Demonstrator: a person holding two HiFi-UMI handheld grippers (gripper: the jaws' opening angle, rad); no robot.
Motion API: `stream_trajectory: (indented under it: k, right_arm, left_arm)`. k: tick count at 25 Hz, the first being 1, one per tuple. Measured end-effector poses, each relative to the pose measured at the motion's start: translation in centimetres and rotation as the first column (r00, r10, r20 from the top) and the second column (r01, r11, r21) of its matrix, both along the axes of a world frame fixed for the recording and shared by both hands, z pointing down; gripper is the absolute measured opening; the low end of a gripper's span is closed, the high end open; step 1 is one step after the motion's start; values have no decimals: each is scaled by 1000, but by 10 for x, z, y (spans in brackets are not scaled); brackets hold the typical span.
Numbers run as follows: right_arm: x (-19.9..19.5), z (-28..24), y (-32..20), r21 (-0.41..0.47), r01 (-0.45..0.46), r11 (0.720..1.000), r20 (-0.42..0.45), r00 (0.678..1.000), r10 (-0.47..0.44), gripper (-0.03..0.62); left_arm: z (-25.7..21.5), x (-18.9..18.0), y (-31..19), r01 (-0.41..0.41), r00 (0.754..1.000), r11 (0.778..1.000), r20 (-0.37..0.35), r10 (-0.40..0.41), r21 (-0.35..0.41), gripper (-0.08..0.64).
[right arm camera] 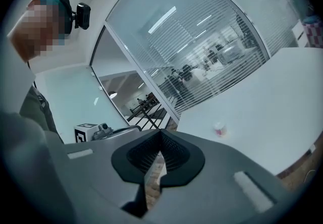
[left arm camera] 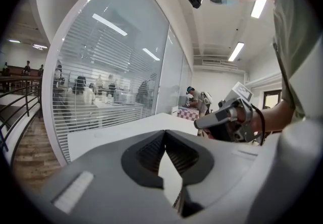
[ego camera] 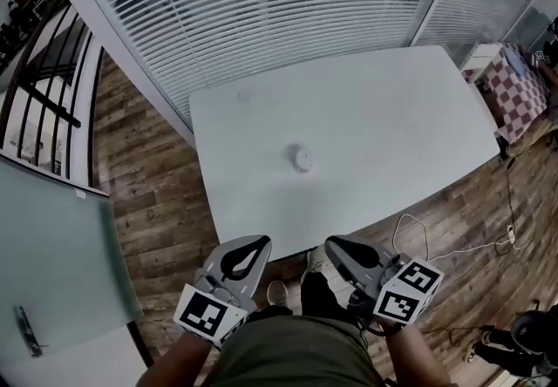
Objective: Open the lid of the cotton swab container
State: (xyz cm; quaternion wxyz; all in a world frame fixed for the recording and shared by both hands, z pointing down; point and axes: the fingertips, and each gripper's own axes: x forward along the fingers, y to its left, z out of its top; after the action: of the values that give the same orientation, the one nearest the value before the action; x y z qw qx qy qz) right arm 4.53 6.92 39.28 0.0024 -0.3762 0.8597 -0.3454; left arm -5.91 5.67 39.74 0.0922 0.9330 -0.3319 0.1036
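A small round cotton swab container (ego camera: 302, 158) with a white lid stands alone near the middle of the white table (ego camera: 392, 115); the right gripper view shows the container (right arm camera: 219, 128) small and far off. My left gripper (ego camera: 261, 243) is held low by the table's near edge, jaws shut and empty. My right gripper (ego camera: 331, 245) hangs beside it, also shut on nothing. Both are well short of the container. In the left gripper view the left gripper's tips (left arm camera: 165, 132) meet, and the right gripper (left arm camera: 222, 117) shows at the right. The right gripper's tips (right arm camera: 161, 131) also meet.
A glass wall with blinds (ego camera: 261, 10) runs behind the table. A wood floor (ego camera: 148, 193) surrounds it, with a white cable (ego camera: 418, 233) at the right. A checkered cloth (ego camera: 514, 89) lies at the far right. A black railing (ego camera: 44, 80) stands at the left.
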Motion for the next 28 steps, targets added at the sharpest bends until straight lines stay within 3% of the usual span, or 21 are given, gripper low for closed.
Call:
stream_trajectory:
  k: [16,24,28]
  right_arm:
    - [50,18,-86,-51,129,990,24,991,-128,11]
    - [73,23,-119,-52,197,979,26,980,-196,11]
    - [75,31,-132,-63,215,975,25,977,-214,11]
  left_arm:
    - [16,60,-84,113,993,992,26,-111,-56,8]
    - [41,73,-111,203,978,976,70,-198,-75,9]
    - [54,78,-121,206,974,976,106,-198,-65,9]
